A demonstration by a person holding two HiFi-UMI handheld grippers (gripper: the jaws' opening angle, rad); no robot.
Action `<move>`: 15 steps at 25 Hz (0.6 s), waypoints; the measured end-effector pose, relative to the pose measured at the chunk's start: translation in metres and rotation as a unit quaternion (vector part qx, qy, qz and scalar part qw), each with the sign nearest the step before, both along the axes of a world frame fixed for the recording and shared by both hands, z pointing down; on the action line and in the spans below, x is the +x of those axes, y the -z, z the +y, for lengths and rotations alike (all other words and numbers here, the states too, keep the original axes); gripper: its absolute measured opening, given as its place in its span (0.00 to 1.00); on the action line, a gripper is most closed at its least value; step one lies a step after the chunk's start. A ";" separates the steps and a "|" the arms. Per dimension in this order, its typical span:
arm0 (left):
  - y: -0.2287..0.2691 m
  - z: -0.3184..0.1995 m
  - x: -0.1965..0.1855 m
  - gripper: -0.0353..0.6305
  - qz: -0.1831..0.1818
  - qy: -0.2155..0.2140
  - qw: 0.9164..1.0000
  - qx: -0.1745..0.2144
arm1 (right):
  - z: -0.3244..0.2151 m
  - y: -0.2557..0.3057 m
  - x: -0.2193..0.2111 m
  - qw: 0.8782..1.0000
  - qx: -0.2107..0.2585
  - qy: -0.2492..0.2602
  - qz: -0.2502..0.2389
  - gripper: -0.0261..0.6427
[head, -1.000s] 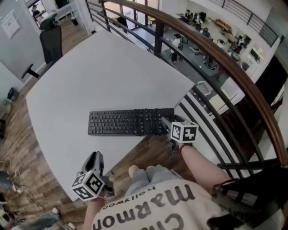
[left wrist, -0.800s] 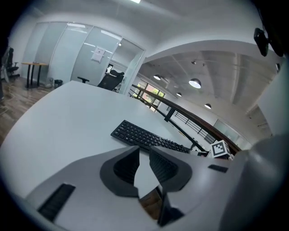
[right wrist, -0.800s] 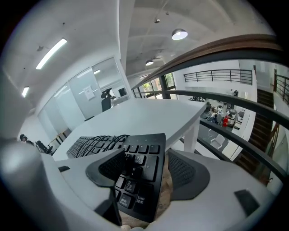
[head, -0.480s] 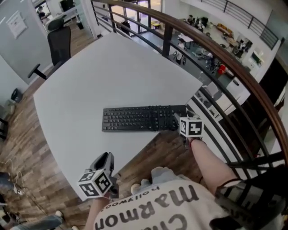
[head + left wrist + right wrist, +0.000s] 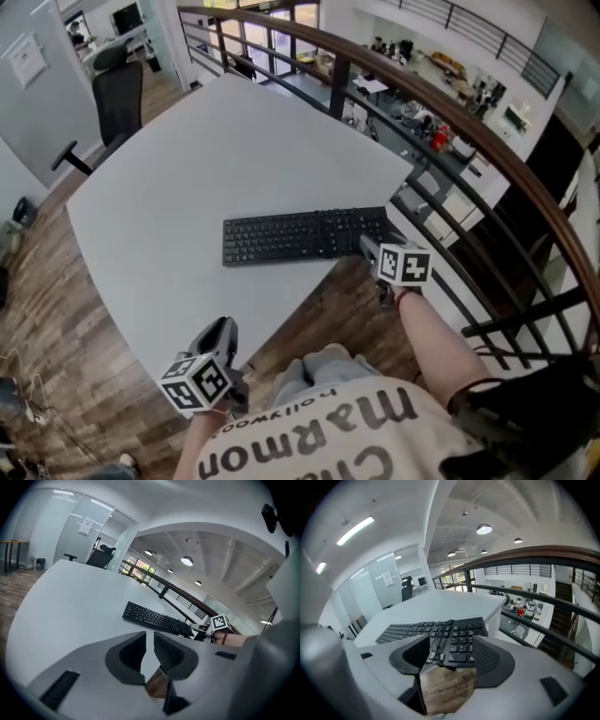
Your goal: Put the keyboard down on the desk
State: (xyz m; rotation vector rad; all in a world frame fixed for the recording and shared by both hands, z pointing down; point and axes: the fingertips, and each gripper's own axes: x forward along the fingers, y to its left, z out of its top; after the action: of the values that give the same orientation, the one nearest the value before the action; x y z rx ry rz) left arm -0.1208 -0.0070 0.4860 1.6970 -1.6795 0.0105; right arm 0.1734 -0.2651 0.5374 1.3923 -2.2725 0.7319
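Already the keyboard point(image 5: 300, 236) lies at the desk's point(image 5: 187, 169) 5 o'clock edge, its 3 o'clock end poking off. The right gripper point(image 5: 451, 641), spread wide around that end, could knock it down. The left gripper point(image 5: 149, 638), barely apart, holds nothing.

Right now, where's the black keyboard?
In the head view, the black keyboard lies on the white desk along its near edge, right of centre, its right end beside the right tool.
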 end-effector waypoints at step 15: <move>0.016 0.023 0.035 0.09 -0.029 -0.154 0.987 0.041 | 0.118 0.067 -0.020 0.989 0.064 -0.023 -0.128 0.16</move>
State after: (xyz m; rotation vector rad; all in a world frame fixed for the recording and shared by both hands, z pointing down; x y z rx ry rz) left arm -0.0858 0.0160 0.4701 2.0205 -1.4602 0.1404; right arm 0.1537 -0.1475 0.4706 1.4865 -2.5310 0.8361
